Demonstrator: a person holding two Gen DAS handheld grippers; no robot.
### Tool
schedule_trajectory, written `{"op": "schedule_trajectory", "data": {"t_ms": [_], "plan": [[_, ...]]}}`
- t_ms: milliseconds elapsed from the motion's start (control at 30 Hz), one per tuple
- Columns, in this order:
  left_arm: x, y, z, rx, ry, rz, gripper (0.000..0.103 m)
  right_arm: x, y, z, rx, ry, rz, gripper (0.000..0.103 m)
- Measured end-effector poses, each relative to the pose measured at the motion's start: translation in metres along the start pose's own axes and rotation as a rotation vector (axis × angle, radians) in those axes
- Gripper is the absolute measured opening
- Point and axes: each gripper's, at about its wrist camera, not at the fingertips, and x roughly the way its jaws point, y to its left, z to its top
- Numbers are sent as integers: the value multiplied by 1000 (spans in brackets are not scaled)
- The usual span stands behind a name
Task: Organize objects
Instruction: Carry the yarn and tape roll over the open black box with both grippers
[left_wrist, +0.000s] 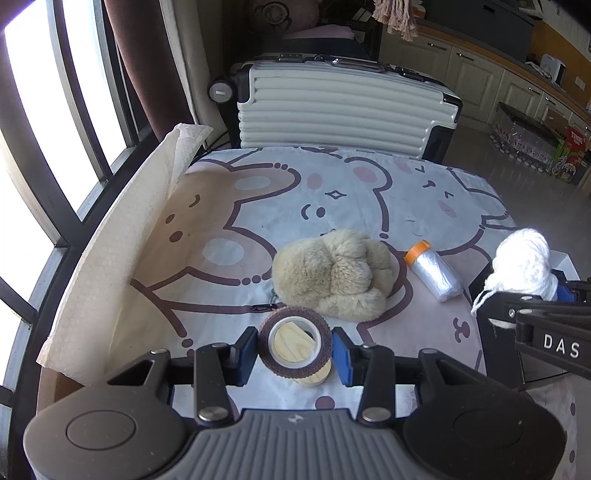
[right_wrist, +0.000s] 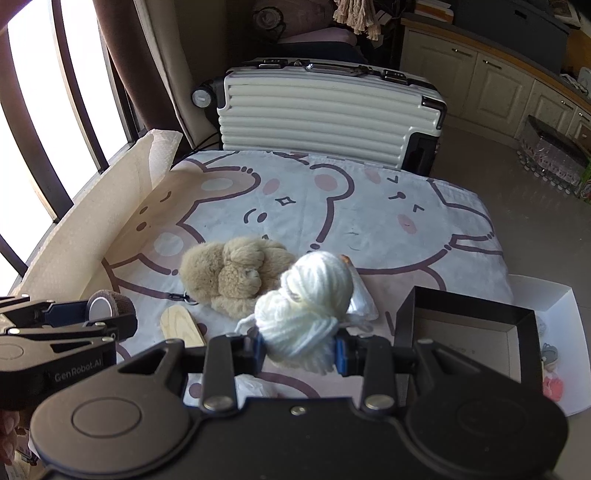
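Note:
My left gripper (left_wrist: 294, 352) is shut on a brown tape roll (left_wrist: 294, 347), its blue pads pressing both sides just above the bear-print cloth (left_wrist: 258, 206). Under the roll lies a pale wooden stick (right_wrist: 181, 328). My right gripper (right_wrist: 300, 352) is shut on a ball of white yarn (right_wrist: 306, 317), held over the cloth's right side next to an open black box (right_wrist: 469, 332). A beige plush toy (left_wrist: 332, 273) lies mid-table, with a silver roll with an orange cap (left_wrist: 434, 273) to its right. In the right wrist view the yarn hides most of that roll.
A white ribbed suitcase (left_wrist: 332, 107) stands behind the table. A sheet of white padded paper (left_wrist: 122, 240) stands along the table's left edge by the window bars. A white tray (right_wrist: 554, 314) with small items sits beyond the black box. Cabinets line the far right.

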Motion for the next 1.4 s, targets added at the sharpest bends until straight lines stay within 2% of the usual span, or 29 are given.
{"op": "schedule_trajectory", "data": {"t_ms": [300, 1100, 1400], "plan": [[3, -20, 3, 28, -2, -16, 44, -2, -19, -5, 12, 3, -13, 36], [17, -139, 12, 164, 4, -148, 44, -18, -136, -41, 159, 20, -157, 36], [22, -173, 13, 201, 4, -185, 44, -17, -165, -50, 192, 27, -184, 36]]}}
